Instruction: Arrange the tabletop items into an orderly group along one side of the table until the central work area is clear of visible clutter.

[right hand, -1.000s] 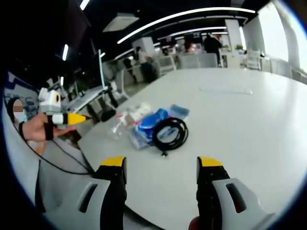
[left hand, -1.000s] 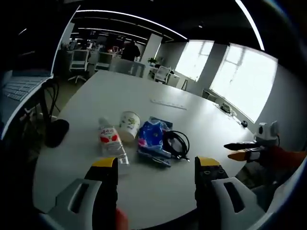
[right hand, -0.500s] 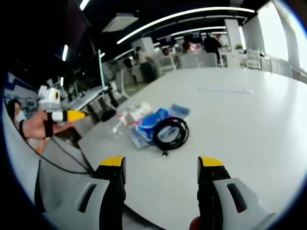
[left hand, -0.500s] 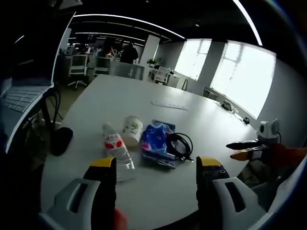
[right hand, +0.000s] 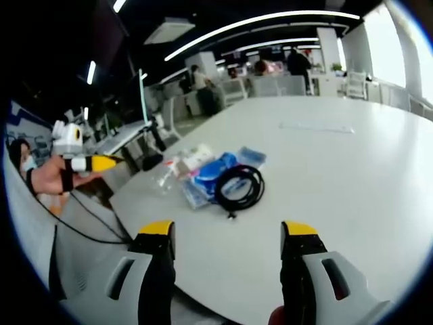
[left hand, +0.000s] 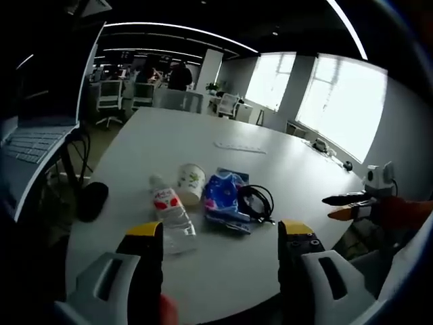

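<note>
Clear plastic bottle (left hand: 170,211), paper cup (left hand: 191,181), crinkly blue pack (left hand: 223,196), coiled black cable (right hand: 238,188) on white table (right hand: 352,176); mouse (left hand: 92,201) in left gripper view. Both claws wide apart, empty.

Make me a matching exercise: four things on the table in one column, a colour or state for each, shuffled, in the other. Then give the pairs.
Things:
1. bottle
2. cup
3. cable
4. packet

Descriptions:
A. black, coiled
B. blue, crumpled
C. clear, red label, lying on its side
D. white, printed with a green pattern

Pairs: 1-C, 2-D, 3-A, 4-B
</note>
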Motion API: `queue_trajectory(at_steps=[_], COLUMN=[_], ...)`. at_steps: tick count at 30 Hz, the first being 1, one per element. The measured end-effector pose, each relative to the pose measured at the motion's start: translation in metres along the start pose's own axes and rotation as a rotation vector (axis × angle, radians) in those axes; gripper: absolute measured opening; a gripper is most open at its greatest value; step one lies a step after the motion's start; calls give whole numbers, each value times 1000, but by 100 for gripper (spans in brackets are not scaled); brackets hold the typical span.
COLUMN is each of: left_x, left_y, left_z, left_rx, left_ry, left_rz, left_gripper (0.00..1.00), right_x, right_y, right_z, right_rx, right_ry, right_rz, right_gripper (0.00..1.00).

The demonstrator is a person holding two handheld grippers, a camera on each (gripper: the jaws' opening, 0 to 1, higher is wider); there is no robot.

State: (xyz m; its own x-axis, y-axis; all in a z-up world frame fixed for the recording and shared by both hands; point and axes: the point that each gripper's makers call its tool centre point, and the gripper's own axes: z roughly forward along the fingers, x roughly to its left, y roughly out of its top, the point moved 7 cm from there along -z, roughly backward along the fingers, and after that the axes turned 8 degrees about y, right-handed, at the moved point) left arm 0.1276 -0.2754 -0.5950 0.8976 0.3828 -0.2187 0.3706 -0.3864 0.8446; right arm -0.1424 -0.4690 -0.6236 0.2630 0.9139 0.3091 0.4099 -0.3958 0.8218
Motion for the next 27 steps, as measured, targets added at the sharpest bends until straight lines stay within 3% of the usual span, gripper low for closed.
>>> queue_trajectory(at_steps=[19, 27], left_x=[5, 7], left_y=[3, -3], left_z=[8, 18], left_rx=[0, 44], left_ry=[5, 16], left_rz=[-50, -47], left_gripper=[67, 67], right_x=[4, 3], right_y=[-8, -11], right_z=[-2, -3], right_rx=[5, 6], right_ry=[6, 1], right_rz=[10, 24], right_gripper=[62, 62])
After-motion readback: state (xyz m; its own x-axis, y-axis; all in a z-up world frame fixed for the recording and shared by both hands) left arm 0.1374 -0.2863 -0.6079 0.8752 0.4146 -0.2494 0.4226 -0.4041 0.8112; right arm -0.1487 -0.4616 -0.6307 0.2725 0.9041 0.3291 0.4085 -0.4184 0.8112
